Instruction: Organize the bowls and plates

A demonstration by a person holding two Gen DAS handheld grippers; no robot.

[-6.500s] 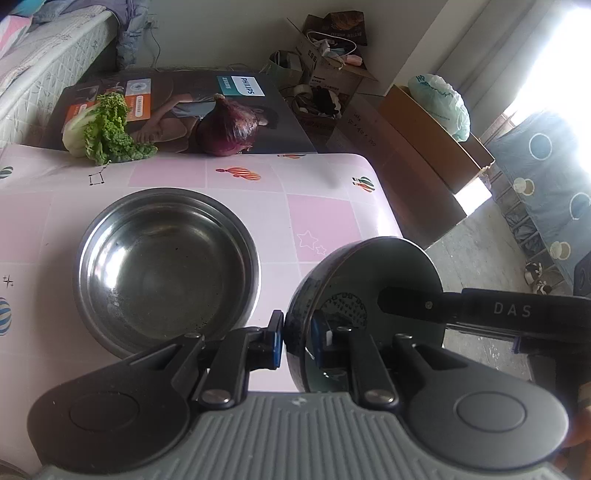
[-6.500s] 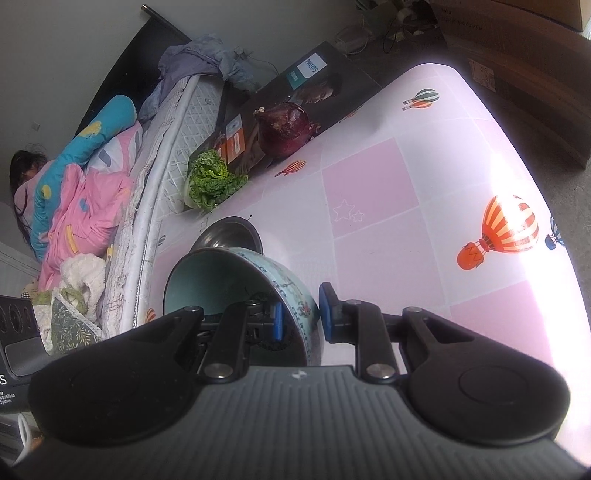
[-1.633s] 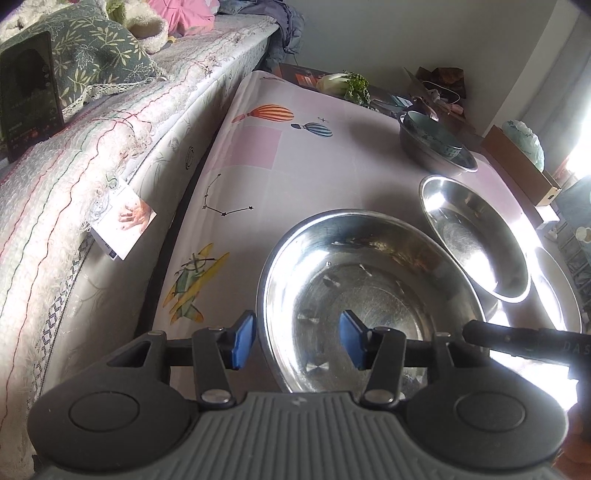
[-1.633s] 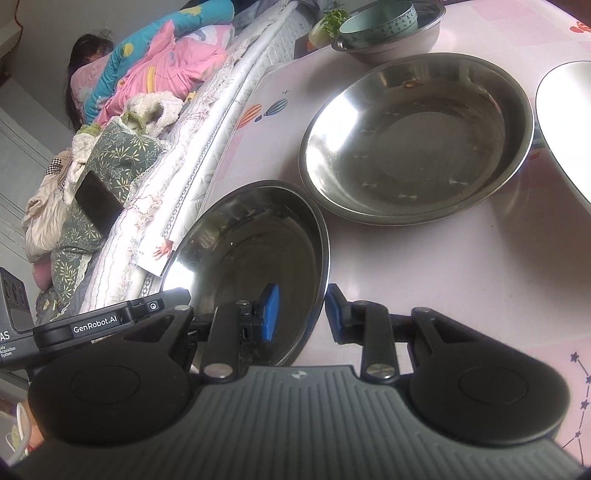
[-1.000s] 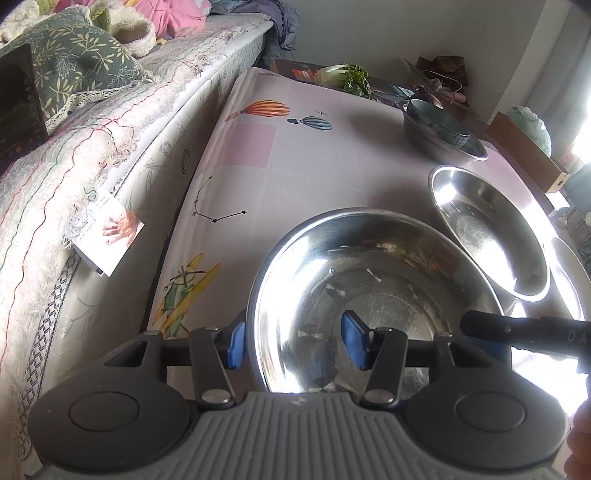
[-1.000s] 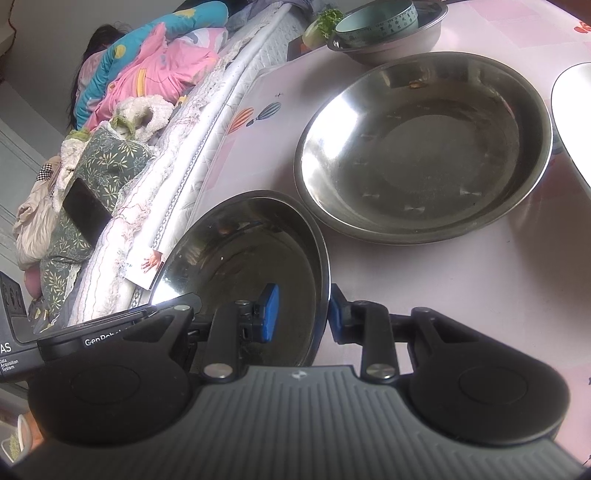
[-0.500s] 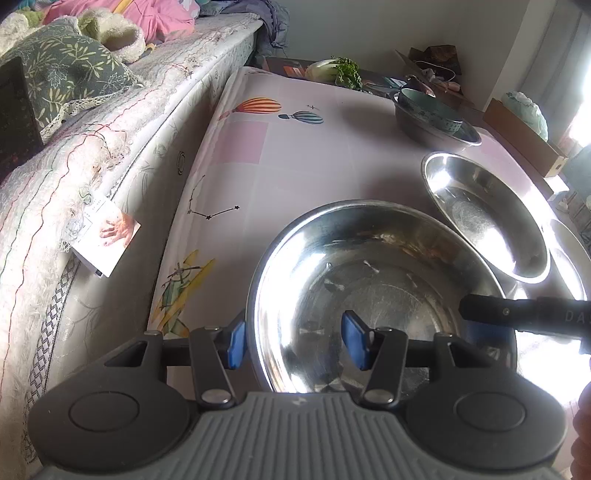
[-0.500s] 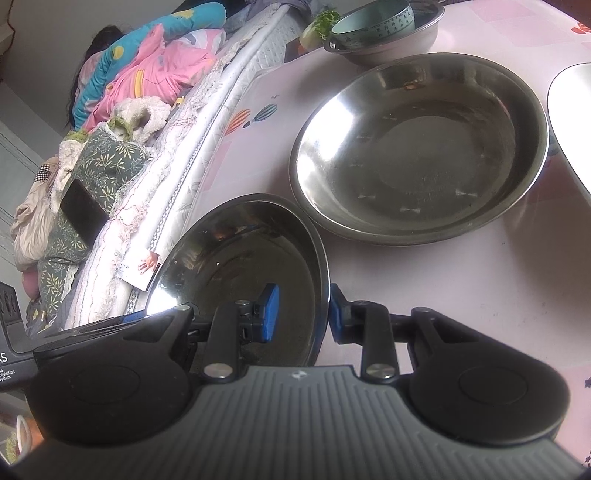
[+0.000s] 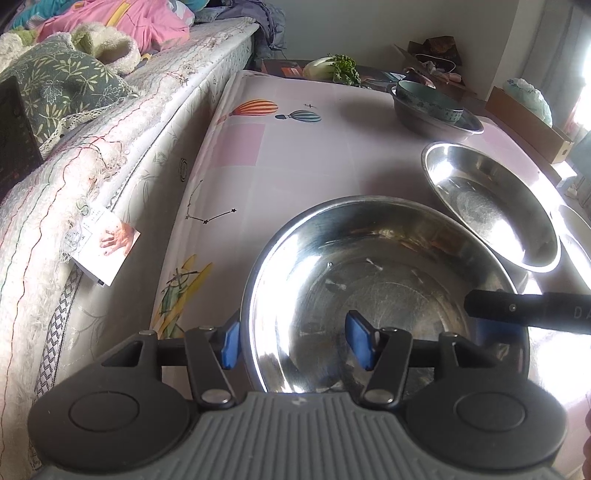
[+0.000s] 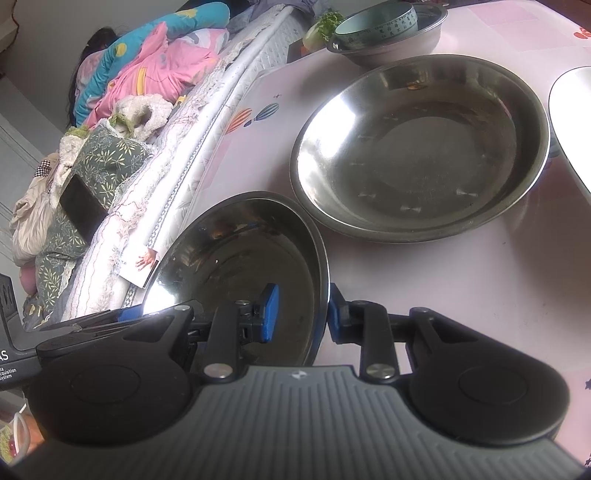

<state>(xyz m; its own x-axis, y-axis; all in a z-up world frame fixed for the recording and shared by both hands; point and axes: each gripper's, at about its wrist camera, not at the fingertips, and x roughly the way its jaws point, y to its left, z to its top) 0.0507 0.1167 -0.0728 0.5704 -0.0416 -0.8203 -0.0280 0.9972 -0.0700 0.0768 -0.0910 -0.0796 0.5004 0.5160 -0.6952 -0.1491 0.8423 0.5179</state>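
I'm holding both grippers at one steel bowl (image 9: 384,295) sitting on the pink surface (image 9: 295,155) near the bed (image 9: 92,147). The left gripper (image 9: 297,343) is straddling its near-left rim, jaws wide apart, one blue pad outside and one inside, not pinching. The right gripper (image 10: 301,314) is straddling the opposite rim, jaws narrower with the rim between the pads; I cannot tell if they're actually clamping. The bowl is looking empty inside. Just beside it a second steel bowl (image 10: 421,147) is lying empty too. Farther back, a teal ceramic bowl (image 10: 376,18) is nesting inside a grey metal bowl (image 10: 399,44). A white plate (image 10: 570,110) is peeking in at the right edge. Leafy greens (image 9: 336,68) are lying at the far end.
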